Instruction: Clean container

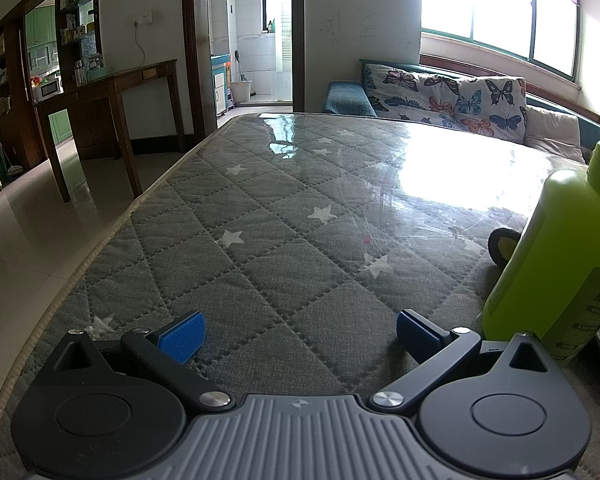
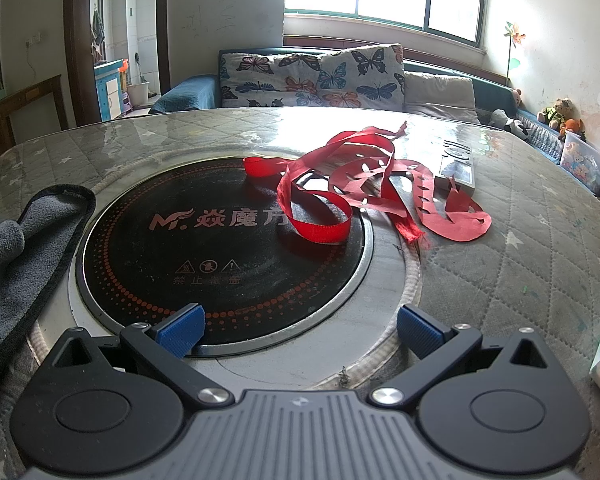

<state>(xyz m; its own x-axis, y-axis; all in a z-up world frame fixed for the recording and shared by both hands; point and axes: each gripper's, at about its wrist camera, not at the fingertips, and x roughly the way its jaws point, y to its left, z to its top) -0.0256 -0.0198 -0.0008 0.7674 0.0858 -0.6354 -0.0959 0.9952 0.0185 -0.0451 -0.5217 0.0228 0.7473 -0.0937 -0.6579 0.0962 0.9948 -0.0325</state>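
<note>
A lime-green plastic bottle (image 1: 556, 256) with a printed label stands at the right edge of the left wrist view, just right of my left gripper (image 1: 300, 334), which is open and empty over the quilted table cover. In the right wrist view my right gripper (image 2: 300, 330) is open and empty at the near rim of a round black induction cooktop (image 2: 220, 248) set into the table. A grey cloth (image 2: 16, 252) lies to its left. Tangled red ribbon (image 2: 356, 184) lies across the cooktop's far right side.
A grey remote control (image 2: 458, 166) lies beyond the ribbon. A dark round object (image 1: 504, 246) sits behind the bottle. The table (image 1: 260, 240) has a glossy cover over grey star-patterned quilting; its left edge drops to tiled floor. A sofa with butterfly cushions (image 2: 320, 76) stands behind.
</note>
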